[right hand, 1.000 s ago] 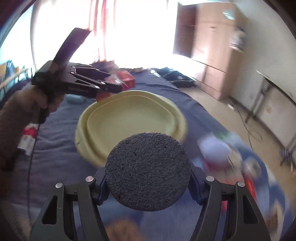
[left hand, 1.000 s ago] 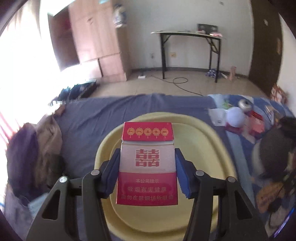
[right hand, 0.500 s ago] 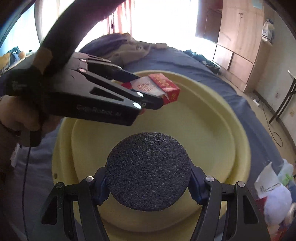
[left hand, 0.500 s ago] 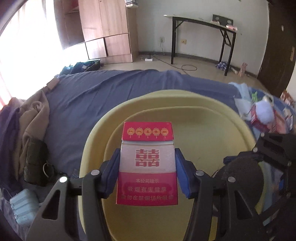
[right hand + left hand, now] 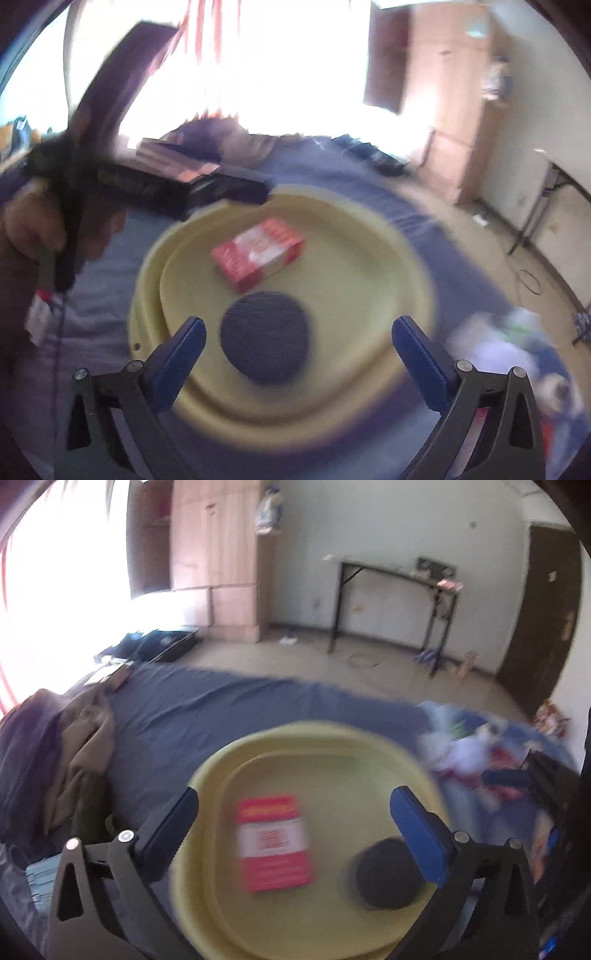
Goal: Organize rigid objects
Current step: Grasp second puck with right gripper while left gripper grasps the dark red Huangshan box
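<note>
Both claws have just been opening and stand wide apart, nothing between them: left gripper [image 5: 293, 823], right gripper [image 5: 297, 341]. Dark disc [image 5: 265, 336] near, red box [image 5: 258, 253] farther, both inside yellow basin [image 5: 413, 266]. Lift both straight clear, avoiding the rim.

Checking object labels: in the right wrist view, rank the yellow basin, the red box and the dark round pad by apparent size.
1. yellow basin, clearly largest.
2. and 3. dark round pad and red box look alike; the pad is nearer, so unsure.
</note>
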Motion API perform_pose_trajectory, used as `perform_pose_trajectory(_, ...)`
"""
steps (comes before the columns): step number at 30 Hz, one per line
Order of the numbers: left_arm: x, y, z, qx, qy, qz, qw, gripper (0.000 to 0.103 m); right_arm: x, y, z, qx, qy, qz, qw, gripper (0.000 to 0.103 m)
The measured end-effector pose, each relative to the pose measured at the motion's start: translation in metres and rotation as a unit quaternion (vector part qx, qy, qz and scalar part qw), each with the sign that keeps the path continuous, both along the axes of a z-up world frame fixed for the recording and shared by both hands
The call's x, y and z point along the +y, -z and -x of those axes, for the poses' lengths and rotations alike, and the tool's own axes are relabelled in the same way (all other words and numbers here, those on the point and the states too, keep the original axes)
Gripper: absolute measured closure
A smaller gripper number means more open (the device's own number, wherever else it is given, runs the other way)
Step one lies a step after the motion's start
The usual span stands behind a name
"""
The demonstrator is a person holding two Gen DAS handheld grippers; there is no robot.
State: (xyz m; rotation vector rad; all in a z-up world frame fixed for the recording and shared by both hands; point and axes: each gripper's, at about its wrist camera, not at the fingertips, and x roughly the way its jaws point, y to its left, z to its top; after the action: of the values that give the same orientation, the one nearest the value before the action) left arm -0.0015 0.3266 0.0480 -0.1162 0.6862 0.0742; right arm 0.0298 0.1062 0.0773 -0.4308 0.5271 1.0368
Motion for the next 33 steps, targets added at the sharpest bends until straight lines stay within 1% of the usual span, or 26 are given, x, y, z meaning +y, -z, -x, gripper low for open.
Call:
perform_pose_trajectory(1,-0.016,-0.005,-0.004,-0.005,0.018,0.001,0.9998,0.0,-0.024,-0.014,0.0,-0.014,0.02,-0.012,1.0,0.0)
perform_pose_trajectory(2,-0.027,-0.007,-0.008,-0.006,0.03,0.0,0.9995,0.0,-0.055,-0.031,-0.003,-0.035,0.056,-0.024,0.998,0.0)
perform_pose_trajectory(3,-0.047,-0.008,-0.015,-0.006,0.049,0.0,0.9988,0.0,-0.081,-0.042,-0.005,-0.048,0.085,-0.031,0.995,0.0)
perform_pose_trajectory(4,-0.061,-0.008,-0.021,-0.005,0.062,0.0,0.9981,0.0,-0.121,-0.058,-0.008,-0.062,0.124,-0.043,0.989,0.0)
perform_pose_trajectory(5,-0.083,-0.006,-0.029,-0.006,0.076,0.003,0.9971,0.0,-0.151,-0.068,-0.008,-0.068,0.153,-0.054,0.984,0.0)
perform_pose_trajectory(6,-0.096,-0.005,-0.033,-0.008,0.079,0.007,0.9968,0.0,-0.196,-0.078,-0.007,-0.069,0.203,-0.072,0.974,0.0)
perform_pose_trajectory(8,-0.125,-0.001,-0.044,-0.006,0.087,0.03,0.9957,0.0,-0.256,-0.081,-0.003,-0.05,0.272,-0.087,0.957,0.0)
perform_pose_trajectory(9,-0.136,0.0,-0.048,-0.001,0.095,0.041,0.9947,0.0,-0.283,-0.078,0.0,-0.038,0.304,-0.088,0.948,0.0)
perform_pose_trajectory(11,-0.167,0.004,-0.055,0.015,0.119,0.063,0.9908,0.0,-0.328,-0.057,0.007,-0.01,0.362,-0.072,0.929,0.0)
perform_pose_trajectory(12,-0.19,0.008,-0.057,0.025,0.139,0.066,0.9878,0.0,-0.342,-0.045,0.011,0.002,0.379,-0.059,0.924,0.0)
perform_pose_trajectory(13,-0.212,0.011,-0.058,0.032,0.163,0.062,0.9843,0.0,-0.351,-0.031,0.013,0.017,0.39,-0.049,0.919,0.0)
perform_pose_trajectory(14,-0.228,0.012,-0.06,0.036,0.178,0.054,0.9819,0.0,-0.355,-0.017,0.018,0.032,0.393,-0.049,0.918,0.0)
perform_pose_trajectory(16,-0.27,0.019,-0.064,0.047,0.219,0.028,0.9743,0.0,-0.361,0.005,0.017,0.06,0.394,-0.049,0.916,0.0)
perform_pose_trajectory(19,-0.326,0.032,-0.074,0.063,0.27,0.005,0.9609,0.0,-0.366,0.022,0.011,0.087,0.378,-0.048,0.92,0.0)
perform_pose_trajectory(20,-0.341,0.037,-0.079,0.068,0.281,-0.001,0.9573,0.0,-0.363,0.025,0.009,0.093,0.373,-0.045,0.922,0.0)
perform_pose_trajectory(21,-0.351,0.04,-0.083,0.07,0.288,-0.008,0.955,0.0,-0.37,0.028,0.009,0.095,0.37,-0.043,0.923,0.0)
perform_pose_trajectory(22,-0.362,0.043,-0.088,0.072,0.293,-0.017,0.9531,0.0,-0.368,0.032,0.009,0.093,0.367,-0.035,0.925,0.0)
perform_pose_trajectory(23,-0.372,0.047,-0.093,0.074,0.298,-0.026,0.9515,0.0,-0.369,0.047,-0.002,0.085,0.37,-0.026,0.925,0.0)
perform_pose_trajectory(25,-0.384,0.054,-0.104,0.072,0.299,-0.032,0.9511,0.0,-0.37,0.048,-0.004,0.067,0.377,-0.009,0.924,0.0)
perform_pose_trajectory(27,-0.389,0.059,-0.111,0.061,0.297,-0.038,0.9521,0.0,-0.372,0.049,-0.007,0.065,0.382,-0.003,0.922,0.0)
perform_pose_trajectory(28,-0.391,0.061,-0.114,0.063,0.295,-0.045,0.9524,0.001,-0.371,0.056,-0.013,0.07,0.385,-0.003,0.92,0.0)
perform_pose_trajectory(29,-0.395,0.065,-0.117,0.07,0.299,-0.051,0.9504,0.001,-0.369,0.063,-0.016,0.074,0.386,-0.001,0.92,0.0)
perform_pose_trajectory(30,-0.397,0.068,-0.121,0.072,0.301,-0.054,0.9495,0.006,-0.368,0.069,-0.022,0.078,0.388,0.004,0.918,0.001)
perform_pose_trajectory(31,-0.399,0.07,-0.122,0.072,0.297,-0.061,0.9502,0.028,-0.366,0.078,-0.027,0.085,0.387,0.01,0.918,0.009)
perform_pose_trajectory(32,-0.4,0.071,-0.123,0.077,0.293,-0.067,0.9507,0.042,-0.367,0.081,-0.029,0.09,0.385,0.01,0.919,0.024)
perform_pose_trajectory(33,-0.403,0.074,-0.126,0.084,0.288,-0.069,0.9515,0.046,-0.368,0.083,-0.031,0.098,0.379,0.004,0.92,0.03)
